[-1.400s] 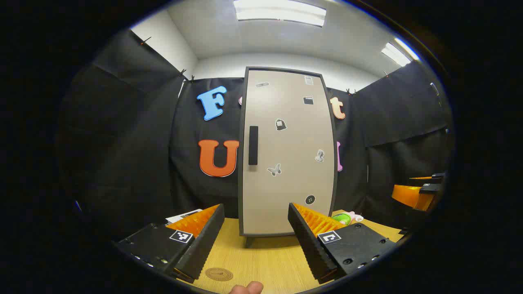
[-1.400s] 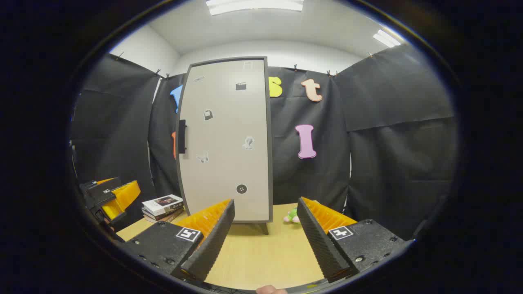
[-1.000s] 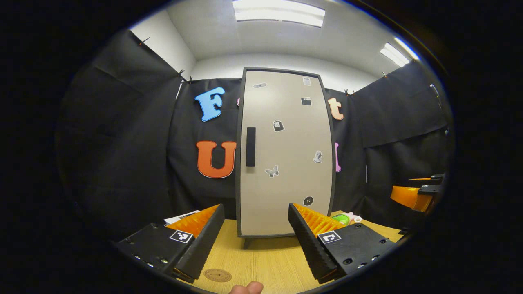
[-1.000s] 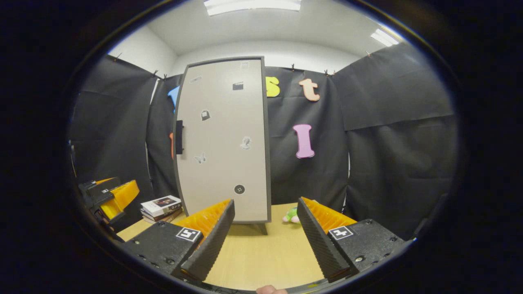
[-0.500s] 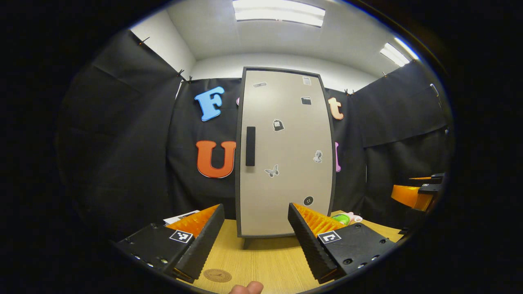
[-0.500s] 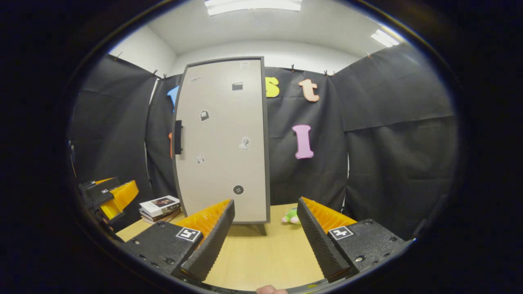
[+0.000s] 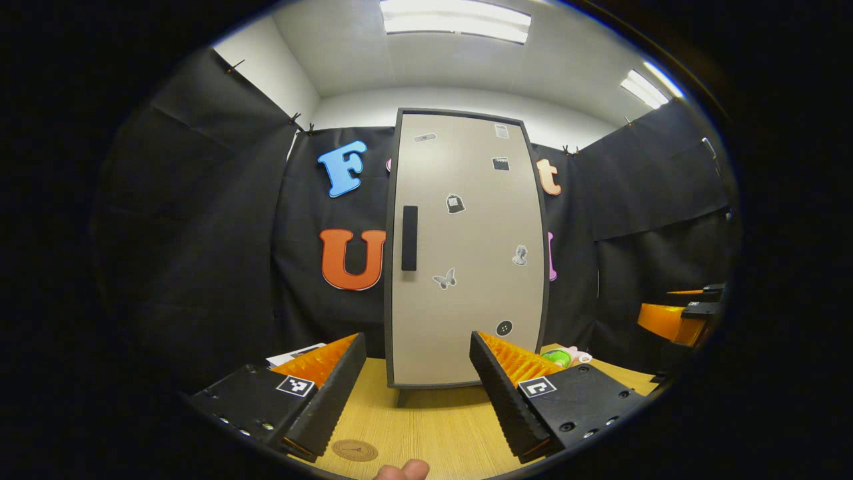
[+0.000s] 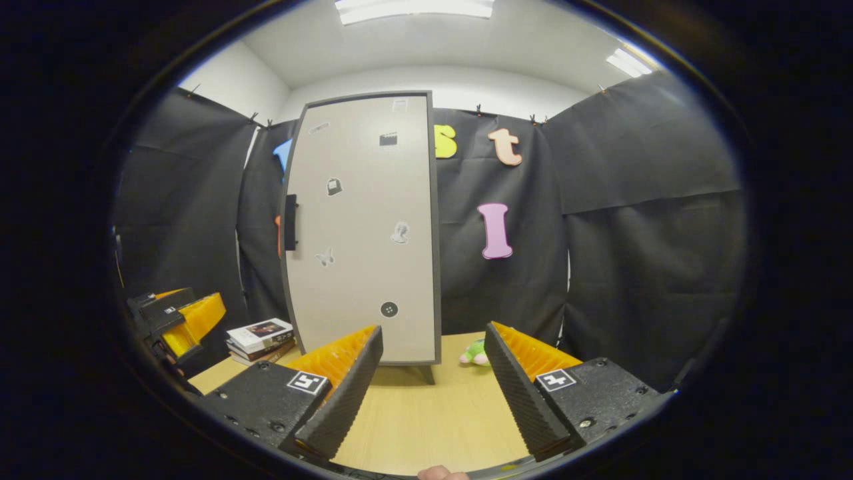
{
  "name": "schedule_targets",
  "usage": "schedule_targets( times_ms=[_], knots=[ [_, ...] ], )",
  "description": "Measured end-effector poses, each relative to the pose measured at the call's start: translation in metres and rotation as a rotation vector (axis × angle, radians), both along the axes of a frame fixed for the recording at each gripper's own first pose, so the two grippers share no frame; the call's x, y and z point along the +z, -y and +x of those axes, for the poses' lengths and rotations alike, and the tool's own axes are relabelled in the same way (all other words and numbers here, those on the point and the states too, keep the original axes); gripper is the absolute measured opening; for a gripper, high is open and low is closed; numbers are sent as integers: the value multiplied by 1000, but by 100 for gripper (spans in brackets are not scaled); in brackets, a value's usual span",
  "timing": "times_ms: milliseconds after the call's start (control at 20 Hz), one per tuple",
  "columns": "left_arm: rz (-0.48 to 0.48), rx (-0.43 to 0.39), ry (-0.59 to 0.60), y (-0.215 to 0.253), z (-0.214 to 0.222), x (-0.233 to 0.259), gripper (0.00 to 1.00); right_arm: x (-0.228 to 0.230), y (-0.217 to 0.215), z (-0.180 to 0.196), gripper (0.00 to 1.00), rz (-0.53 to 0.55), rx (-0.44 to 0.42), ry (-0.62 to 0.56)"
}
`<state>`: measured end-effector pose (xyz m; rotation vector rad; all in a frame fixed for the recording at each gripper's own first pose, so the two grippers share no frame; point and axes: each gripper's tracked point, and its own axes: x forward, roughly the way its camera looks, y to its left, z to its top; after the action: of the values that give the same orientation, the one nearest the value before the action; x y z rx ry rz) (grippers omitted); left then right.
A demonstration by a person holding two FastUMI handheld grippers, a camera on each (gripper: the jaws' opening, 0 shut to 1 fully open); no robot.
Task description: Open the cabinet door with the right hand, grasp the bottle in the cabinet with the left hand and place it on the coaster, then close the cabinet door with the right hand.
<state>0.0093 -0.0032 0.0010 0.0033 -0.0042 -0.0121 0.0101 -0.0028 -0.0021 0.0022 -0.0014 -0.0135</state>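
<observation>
A tall beige cabinet [image 7: 463, 253] with a dark frame stands on the wooden table, its door closed and a black vertical handle [image 7: 409, 238] near its left edge. The right gripper view shows the same cabinet [image 8: 363, 233] and handle [image 8: 290, 222] to the left of centre. A round brown coaster [image 7: 354, 450] lies on the table near my left gripper [image 7: 416, 393], which is open and empty. My right gripper [image 8: 433, 383] is also open and empty, well short of the door. The bottle is hidden behind the door.
A stack of books [image 8: 261, 337] lies left of the cabinet. A small green toy [image 8: 474, 352] sits at the cabinet's right foot, also seen as the toy [image 7: 563, 358] in the left gripper view. Black cloth walls enclose the table [image 8: 433, 413].
Both views have drifted only slightly; the cabinet door is still closed and both grippers stay open.
</observation>
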Motion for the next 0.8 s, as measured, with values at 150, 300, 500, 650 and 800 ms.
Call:
schedule_targets(
  times_ms=[150,300,500,650,800],
  knots=[
    [2,-2,-1,0,-3,0,95,2,-6,4,94,-8,22,-1],
    [-3,0,-8,-1,-8,-3,95,18,-23,21,94,-23,95,15],
    [-2,7,-28,-3,-18,-9,95,48,-63,54,99,-31,212,49],
    [-18,0,-48,-4,-22,-12,95,61,-108,89,94,-75,305,61],
    [-1,18,-31,-12,-24,-7,95,66,-156,121,94,-25,396,20]
  ],
)
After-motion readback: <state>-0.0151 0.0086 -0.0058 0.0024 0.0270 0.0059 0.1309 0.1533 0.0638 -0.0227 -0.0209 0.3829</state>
